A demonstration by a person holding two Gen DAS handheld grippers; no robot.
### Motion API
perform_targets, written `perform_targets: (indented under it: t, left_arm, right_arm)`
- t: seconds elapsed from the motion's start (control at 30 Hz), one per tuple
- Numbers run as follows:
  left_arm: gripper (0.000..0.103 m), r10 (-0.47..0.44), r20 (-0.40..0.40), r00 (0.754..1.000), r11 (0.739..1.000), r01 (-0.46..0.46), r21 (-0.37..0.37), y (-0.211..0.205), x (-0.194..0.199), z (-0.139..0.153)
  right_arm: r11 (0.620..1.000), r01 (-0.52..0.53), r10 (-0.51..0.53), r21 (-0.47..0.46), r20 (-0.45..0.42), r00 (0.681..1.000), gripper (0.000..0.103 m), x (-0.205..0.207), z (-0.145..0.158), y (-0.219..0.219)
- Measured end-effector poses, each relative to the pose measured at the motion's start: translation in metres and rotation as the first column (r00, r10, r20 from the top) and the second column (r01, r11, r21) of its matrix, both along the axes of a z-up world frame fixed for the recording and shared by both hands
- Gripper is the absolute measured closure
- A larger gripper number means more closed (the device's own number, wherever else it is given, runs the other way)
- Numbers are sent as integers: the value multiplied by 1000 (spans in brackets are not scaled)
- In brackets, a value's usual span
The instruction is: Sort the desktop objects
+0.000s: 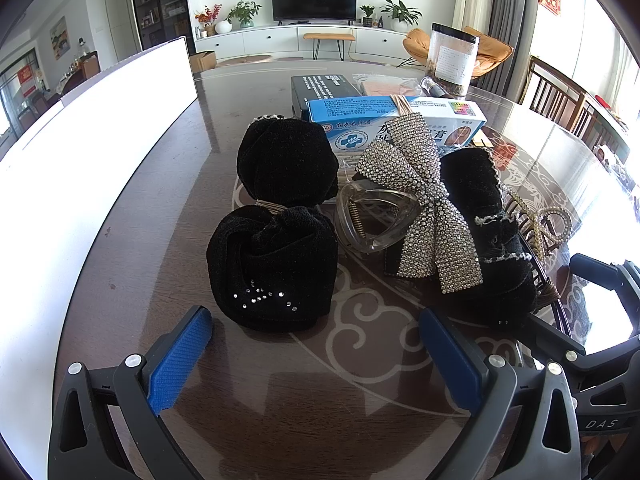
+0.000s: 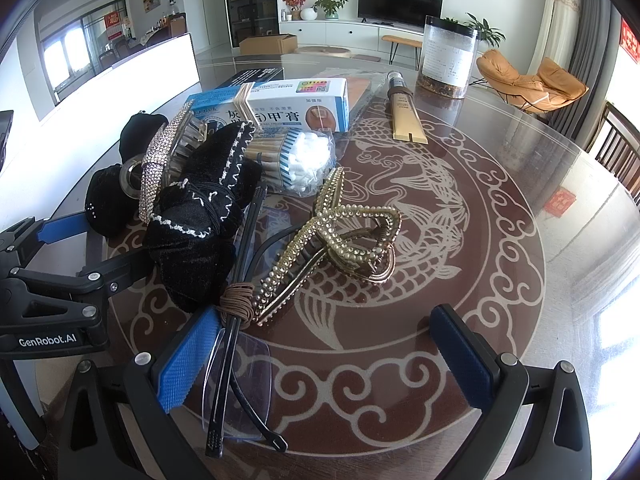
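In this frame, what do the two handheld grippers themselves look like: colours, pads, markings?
Both are black plastic two-finger tools with triangular cut-outs and silver screw heads at the joints. The left gripper and right gripper each carry blue ribbed pads inside the fingers. In the right wrist view the left one's side reads "GenRobot.AI"; in the left wrist view the right one's reads "DAS". No cables, hands or sleeves show.

The left gripper (image 2: 76,248), seen from the right wrist camera, carries "GenRobot.AI" in white on its black body. In the left wrist view, the right gripper (image 1: 600,320) at the lower edge bears "DAS". The blue-and-white box (image 2: 280,106) shows large Chinese characters including "甲膏" and small print "加强版". The labels on the dark box (image 1: 320,88) and the clear jar (image 2: 448,60) are too small to read.
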State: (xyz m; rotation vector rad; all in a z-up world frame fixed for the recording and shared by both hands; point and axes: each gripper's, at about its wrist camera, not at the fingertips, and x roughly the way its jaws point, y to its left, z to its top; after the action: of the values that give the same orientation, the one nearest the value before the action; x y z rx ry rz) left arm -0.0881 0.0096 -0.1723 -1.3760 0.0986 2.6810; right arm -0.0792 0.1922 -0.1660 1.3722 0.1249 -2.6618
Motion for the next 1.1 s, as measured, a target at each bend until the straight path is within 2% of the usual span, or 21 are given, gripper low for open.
perform_targets:
  t: [0.27, 0.5, 1.1]
  left_arm:
    - [0, 0, 0, 1000, 1000, 0, 0, 0, 0, 0]
    - [0, -1, 0, 1000, 1000, 1, 0, 0, 0, 0]
    - [0, -1, 0, 1000, 1000, 1, 0, 0, 0, 0]
  right_arm:
    - [1000, 0, 0, 0, 0, 1000, 0, 1, 0, 0]
    - [999, 40, -40, 3, -1, 999, 0, 0, 0, 4]
    - [999, 41, -41, 2, -1, 999, 0, 0, 0, 4]
